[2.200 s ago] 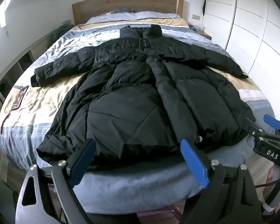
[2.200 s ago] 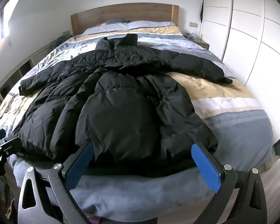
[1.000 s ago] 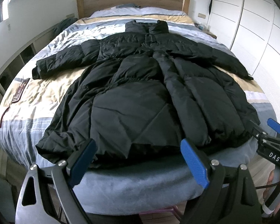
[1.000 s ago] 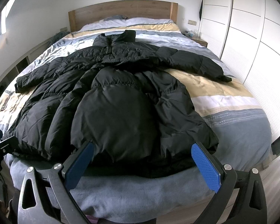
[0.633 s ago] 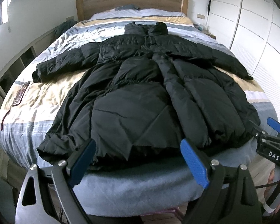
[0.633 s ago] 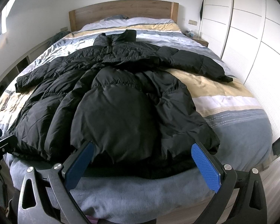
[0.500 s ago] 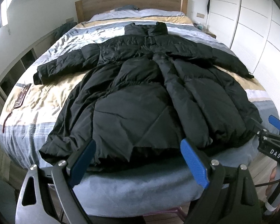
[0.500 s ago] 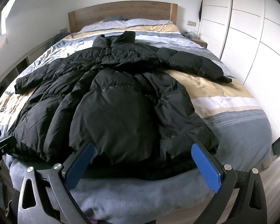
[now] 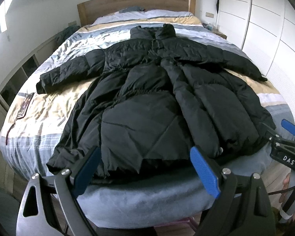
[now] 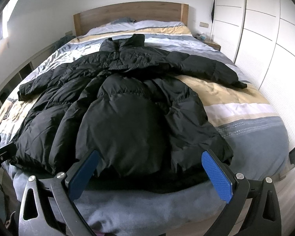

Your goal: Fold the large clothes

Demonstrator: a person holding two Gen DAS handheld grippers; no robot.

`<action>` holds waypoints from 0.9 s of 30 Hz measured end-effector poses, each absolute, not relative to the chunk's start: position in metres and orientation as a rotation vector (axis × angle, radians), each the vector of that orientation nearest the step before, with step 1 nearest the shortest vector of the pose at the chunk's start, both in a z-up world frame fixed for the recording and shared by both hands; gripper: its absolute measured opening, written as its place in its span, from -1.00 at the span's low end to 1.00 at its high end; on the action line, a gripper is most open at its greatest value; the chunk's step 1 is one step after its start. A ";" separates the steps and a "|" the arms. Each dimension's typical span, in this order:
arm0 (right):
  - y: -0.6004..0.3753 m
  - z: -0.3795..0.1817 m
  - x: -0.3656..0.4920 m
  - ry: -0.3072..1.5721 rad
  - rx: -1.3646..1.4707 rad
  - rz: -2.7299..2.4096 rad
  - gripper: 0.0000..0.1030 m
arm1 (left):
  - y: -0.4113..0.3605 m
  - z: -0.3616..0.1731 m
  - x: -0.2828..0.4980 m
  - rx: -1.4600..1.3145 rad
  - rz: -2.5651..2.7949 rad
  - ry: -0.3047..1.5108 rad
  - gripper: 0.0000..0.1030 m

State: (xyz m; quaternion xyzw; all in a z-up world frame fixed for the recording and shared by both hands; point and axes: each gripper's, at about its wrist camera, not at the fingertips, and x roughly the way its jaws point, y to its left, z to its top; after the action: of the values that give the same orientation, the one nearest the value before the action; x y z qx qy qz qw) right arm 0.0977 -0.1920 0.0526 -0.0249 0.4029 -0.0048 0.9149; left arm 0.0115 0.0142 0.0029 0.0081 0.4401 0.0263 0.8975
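A long black puffer coat [image 9: 151, 106] lies spread flat on the bed, collar toward the headboard, both sleeves stretched sideways, hem at the foot edge. It also shows in the right wrist view [image 10: 127, 106]. My left gripper [image 9: 145, 174] is open and empty, hovering just short of the hem's left half. My right gripper [image 10: 150, 177] is open and empty, just short of the hem's right half. The right gripper also shows at the right edge of the left wrist view [image 9: 285, 143].
The bed [image 9: 39, 118] has a striped blue, white and yellow cover and a wooden headboard [image 9: 135, 2]. White wardrobe doors [image 9: 275, 19] stand along the right. Low shelves [image 9: 15, 78] run along the left wall. A dark tag [image 9: 24, 106] lies on the bed's left side.
Both grippers shifted slightly at the foot of the bed; the view of the coat rose and settled. The jaws stayed open. The coat has not moved.
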 end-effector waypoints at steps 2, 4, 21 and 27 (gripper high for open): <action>-0.192 0.053 0.099 0.830 -0.053 -0.010 0.99 | 0.012 0.005 0.013 0.026 0.052 0.911 0.80; -0.192 0.053 0.099 0.833 -0.051 -0.010 0.99 | 0.011 0.006 0.013 0.031 0.051 0.910 0.80; -0.196 0.081 0.110 0.787 -0.055 -0.008 0.99 | 0.008 0.015 0.032 0.029 0.009 0.983 0.80; -0.200 0.115 0.127 0.744 -0.070 -0.020 0.99 | 0.014 0.050 0.049 0.043 0.036 0.909 0.79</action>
State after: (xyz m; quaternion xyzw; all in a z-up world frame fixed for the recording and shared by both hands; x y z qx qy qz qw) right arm 0.1273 -0.1997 0.1145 -0.0343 0.3634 -0.0100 0.9309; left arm 0.0490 0.0139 0.0495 0.0208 0.4390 0.0173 0.8981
